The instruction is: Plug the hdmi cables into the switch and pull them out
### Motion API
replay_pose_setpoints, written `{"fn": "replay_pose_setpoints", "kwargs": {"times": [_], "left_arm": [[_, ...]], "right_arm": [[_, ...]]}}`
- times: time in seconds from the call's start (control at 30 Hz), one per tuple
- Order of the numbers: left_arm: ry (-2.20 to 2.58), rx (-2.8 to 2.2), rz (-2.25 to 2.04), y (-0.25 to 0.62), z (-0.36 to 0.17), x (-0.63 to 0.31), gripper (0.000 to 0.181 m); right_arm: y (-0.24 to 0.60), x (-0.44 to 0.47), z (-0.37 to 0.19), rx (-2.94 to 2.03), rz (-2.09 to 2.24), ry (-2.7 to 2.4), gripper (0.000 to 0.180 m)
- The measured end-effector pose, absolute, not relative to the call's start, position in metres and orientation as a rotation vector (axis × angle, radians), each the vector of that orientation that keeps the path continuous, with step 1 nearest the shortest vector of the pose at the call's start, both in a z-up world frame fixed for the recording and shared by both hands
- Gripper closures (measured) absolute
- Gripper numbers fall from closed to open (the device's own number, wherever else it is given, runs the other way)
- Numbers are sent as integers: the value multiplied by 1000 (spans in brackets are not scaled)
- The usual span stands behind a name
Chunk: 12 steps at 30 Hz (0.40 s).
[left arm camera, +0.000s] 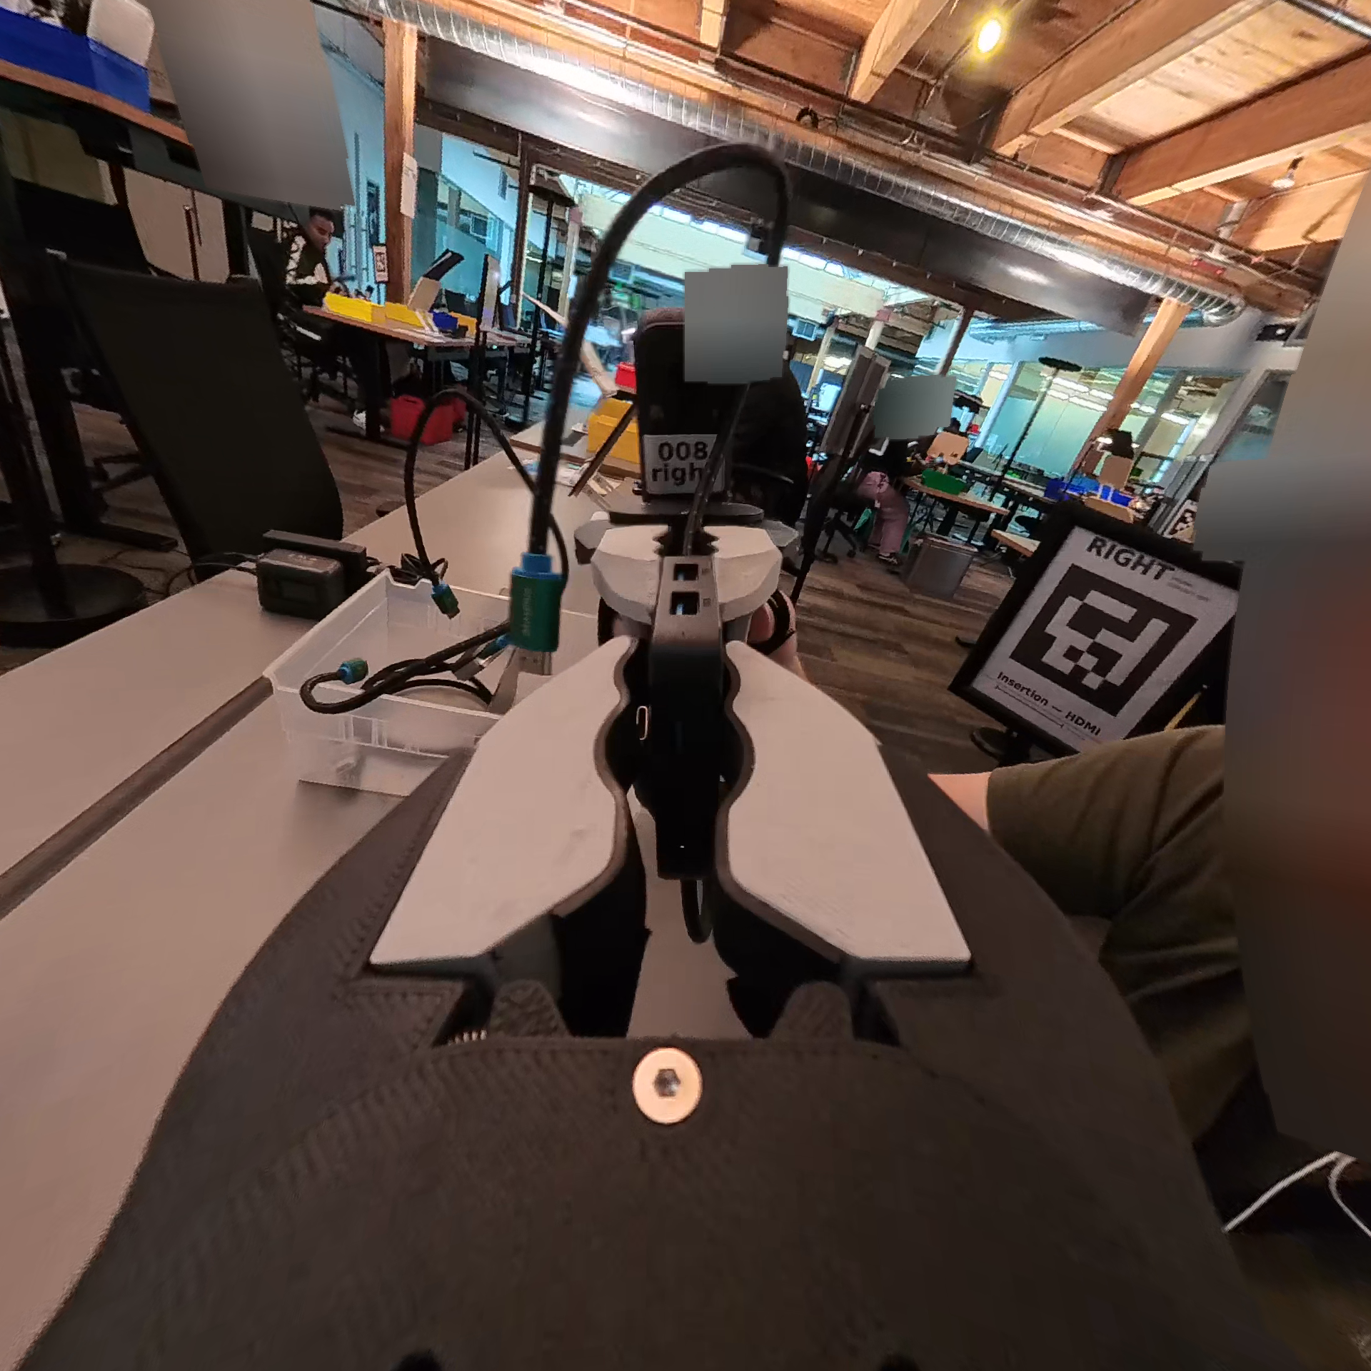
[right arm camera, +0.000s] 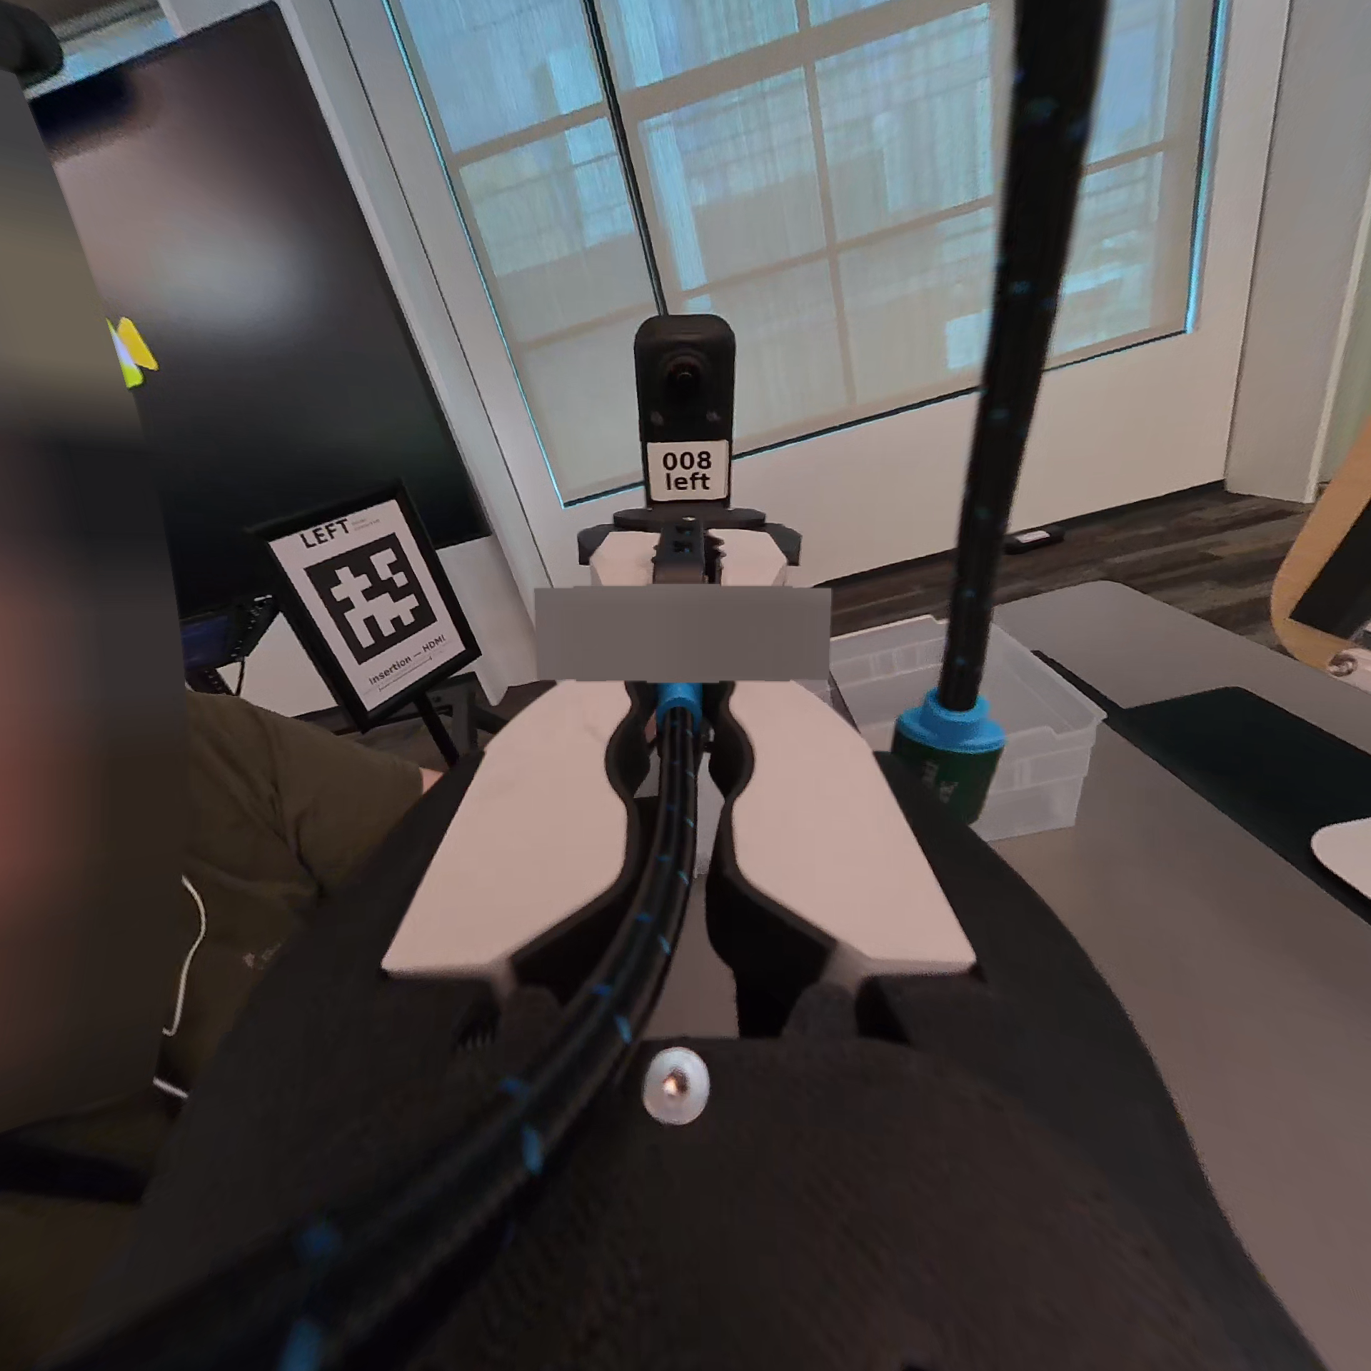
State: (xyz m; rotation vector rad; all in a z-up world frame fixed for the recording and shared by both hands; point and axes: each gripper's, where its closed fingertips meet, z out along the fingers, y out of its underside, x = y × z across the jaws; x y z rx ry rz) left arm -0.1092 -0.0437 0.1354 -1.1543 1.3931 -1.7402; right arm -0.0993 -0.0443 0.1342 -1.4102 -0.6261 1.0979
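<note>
While the left gripper [left arm camera: 679,668] clamps the black HDMI switch [left arm camera: 679,742] edge-on between its pale fingers [left arm camera: 519,801], the right gripper [right arm camera: 679,712] faces it from the far side, closed on the blue-collared plug [right arm camera: 676,701] of a braided black cable [right arm camera: 653,890]. That cable runs back between the right gripper's fingers and arches high overhead in the left wrist view. The meeting of plug and switch is hidden in the right wrist view by a grey patch, and in the left wrist view the far gripper sits just beyond the switch's end, so whether the plug is seated, touching or a little short of its port I cannot tell.

The cable's other end, a green plug with a blue collar [left arm camera: 536,601], hangs free to the left of the switch, over the near edge of a clear plastic tray [left arm camera: 356,734] on the grey table [left arm camera: 133,853]. More cables [left arm camera: 415,668] lie coiled in the tray.

My reading is that the step in hand is an insertion or a withdrawal at the switch's far end (both look alike here). Either way, the next move calls for travel straight along the switch's long axis, with the left gripper bracing the switch firmly so it does not twist, and no sideways pull from the arched cable.
</note>
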Motion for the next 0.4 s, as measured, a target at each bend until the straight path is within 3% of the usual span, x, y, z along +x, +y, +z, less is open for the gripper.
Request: {"fn": "replay_pose_setpoints", "kwargs": {"times": [0.03, 0.4], "left_arm": [[1388, -1138, -1750, -45, 138, -109, 165], [1348, -1115, -1739, -47, 140, -107, 165]], "right_arm": [[-46, -100, 136, -1406, 1092, -635, 166], [-48, -98, 135, -1409, 1082, -638, 166]]}}
